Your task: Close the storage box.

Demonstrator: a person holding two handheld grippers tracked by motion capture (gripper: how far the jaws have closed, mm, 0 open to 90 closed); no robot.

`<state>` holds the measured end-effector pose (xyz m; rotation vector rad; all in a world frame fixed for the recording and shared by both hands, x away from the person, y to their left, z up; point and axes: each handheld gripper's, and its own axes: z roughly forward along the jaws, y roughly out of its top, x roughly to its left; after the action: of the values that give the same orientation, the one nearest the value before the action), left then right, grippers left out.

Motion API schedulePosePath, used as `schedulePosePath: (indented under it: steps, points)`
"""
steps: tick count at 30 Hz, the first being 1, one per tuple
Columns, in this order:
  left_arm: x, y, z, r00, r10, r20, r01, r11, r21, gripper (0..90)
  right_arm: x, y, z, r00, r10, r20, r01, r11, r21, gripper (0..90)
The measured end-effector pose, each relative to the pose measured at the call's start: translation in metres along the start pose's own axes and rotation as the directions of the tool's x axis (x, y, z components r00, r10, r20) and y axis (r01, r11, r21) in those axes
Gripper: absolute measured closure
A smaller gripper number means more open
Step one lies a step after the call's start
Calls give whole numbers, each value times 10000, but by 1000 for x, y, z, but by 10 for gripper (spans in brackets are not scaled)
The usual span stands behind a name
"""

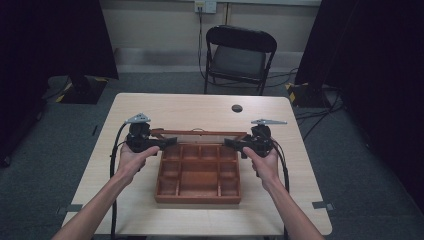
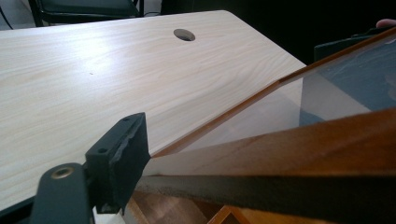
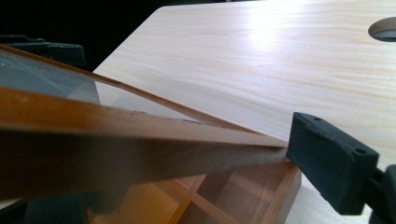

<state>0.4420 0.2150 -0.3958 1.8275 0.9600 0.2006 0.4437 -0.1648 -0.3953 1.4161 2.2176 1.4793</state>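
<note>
Box: wooden, w/ small compartments round a bigger middle one; sits mid-desk, nearer the person's edge. Open.
Lid: wood frame w/ clear pane, raised off the box along its far side. Long axis runs left–right across the desk, parallel to the box's far wall. In the left gripper view the lid slants up and away from the gripper; pane see-through, desk visible through it. In the right gripper view the lid tapers toward the jaw at the box corner.
Left gripper: at the lid's left end, jaws pointing inward, to the right. One jaw sits against the lid's frame edge; the other jaw is hidden, so can't tell if it's pinching or just touching.
Right gripper: at the lid's right end, jaws pointing left, mirror of the other. One jaw at the frame's corner; grip likewise can't be told.
Hands: one on each gripper, forearms coming in from the near edge.
Desk: light wood, round cable hole near far edge.
Chair: black, behind the desk, well apart from it.
</note>
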Motion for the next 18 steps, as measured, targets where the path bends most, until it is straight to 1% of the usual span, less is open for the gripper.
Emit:
schedulePosePath:
  steps: [2, 3, 6, 7, 10, 12, 13, 16, 17, 18]
  points:
    - [-1, -1, -1, 10000, 16, -66, -16, 10000, -5, 192, 0, -2, -2, 10000, -46, 39, 46, 10000, -3, 175]
    - [-2, -2, -1, 9999, 114, -61, -114, 9999, 49, 186, 0, -3, -3, 10000, -66, 35, 66, 10000, 26, 176]
    - [-2, -3, -1, 9999, 95, -51, -94, 9999, 98, 167, 1, -4, -5, 10000, -66, 45, 66, 10000, 47, 176]
    - [-2, -4, -1, 10000, 82, -42, -81, 9999, 101, 167, 1, -5, -6, 10000, -66, 50, 66, 10000, 34, 175]
    - [-4, -6, -2, 9997, 226, -28, -226, 9995, 209, 162, 1, -9, -9, 10000, -68, 65, 68, 10000, 51, 176]
    - [-4, -7, -2, 9998, 179, -1, -179, 9995, 256, 160, 1, -10, -10, 10000, -34, 56, 34, 10000, 89, 176]
    - [-5, -9, -3, 9997, 246, 36, -247, 9991, 353, 159, 1, -13, -12, 10000, -57, 53, 56, 9999, 128, 175]
    - [-6, -12, -3, 9997, 261, 42, -262, 9990, 359, 157, 1, -16, -14, 9999, -78, 63, 77, 9998, 193, 175]
    - [-7, -13, -4, 9998, 219, 43, -220, 9994, 279, 156, 1, -19, -16, 9999, -20, 162, 17, 9998, 185, 175]
    - [-8, -14, -5, 9997, 245, 34, -246, 9994, 242, 152, 1, -20, -18, 9999, -16, 129, 13, 9998, 197, 176]
